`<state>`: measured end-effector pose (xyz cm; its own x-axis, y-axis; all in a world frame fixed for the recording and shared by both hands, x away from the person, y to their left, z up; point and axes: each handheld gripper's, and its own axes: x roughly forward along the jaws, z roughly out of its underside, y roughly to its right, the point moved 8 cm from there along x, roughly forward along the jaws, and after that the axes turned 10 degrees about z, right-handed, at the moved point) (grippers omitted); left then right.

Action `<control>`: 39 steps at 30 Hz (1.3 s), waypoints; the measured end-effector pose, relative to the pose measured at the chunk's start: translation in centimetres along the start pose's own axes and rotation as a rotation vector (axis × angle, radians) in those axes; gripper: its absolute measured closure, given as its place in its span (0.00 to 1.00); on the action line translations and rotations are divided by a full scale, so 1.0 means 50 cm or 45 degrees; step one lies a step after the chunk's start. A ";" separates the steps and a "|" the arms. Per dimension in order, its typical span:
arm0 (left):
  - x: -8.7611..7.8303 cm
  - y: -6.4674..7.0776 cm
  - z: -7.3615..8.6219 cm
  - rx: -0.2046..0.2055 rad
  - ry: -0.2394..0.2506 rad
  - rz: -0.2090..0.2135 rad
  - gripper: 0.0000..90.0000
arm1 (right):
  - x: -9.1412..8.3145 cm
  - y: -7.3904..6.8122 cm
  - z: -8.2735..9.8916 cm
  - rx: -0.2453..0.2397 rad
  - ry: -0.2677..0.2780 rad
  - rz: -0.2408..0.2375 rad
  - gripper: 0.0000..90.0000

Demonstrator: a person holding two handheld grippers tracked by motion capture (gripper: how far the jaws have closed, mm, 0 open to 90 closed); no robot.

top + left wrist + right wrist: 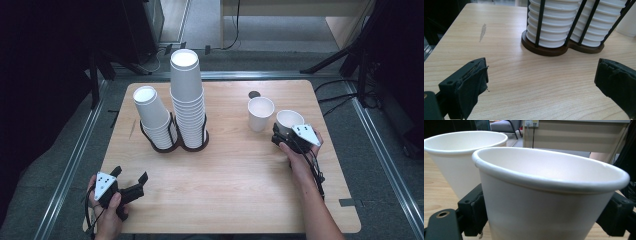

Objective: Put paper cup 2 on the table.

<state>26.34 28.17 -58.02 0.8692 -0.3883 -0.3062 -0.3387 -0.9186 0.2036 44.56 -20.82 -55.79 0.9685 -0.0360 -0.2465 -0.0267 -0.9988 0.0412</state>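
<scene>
Here, on the right half of the wooden table, upright beside a second paper cup: a white paper cup, between the jaws of the right gripper (whether pressed or just let go, impossible to tell). Near the front left corner, resting with jaws spread wide over bare wood: the left gripper. Farther back, two cup stacks in a dark holder.
</scene>
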 end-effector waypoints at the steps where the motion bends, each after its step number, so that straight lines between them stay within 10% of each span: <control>1: 0.000 0.000 0.000 0.000 0.000 0.001 0.00 | -0.001 0.000 0.000 0.008 -0.006 -0.009 0.14; 39: 0.001 0.001 -0.001 0.006 0.000 0.015 0.00 | -0.070 -0.004 -0.005 -0.026 -0.047 -0.152 0.00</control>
<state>26.40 28.11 -57.98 0.8653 -0.3988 -0.3036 -0.3503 -0.9144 0.2028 41.21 -20.50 -54.69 0.9546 0.0819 -0.2865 0.0940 -0.9951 0.0290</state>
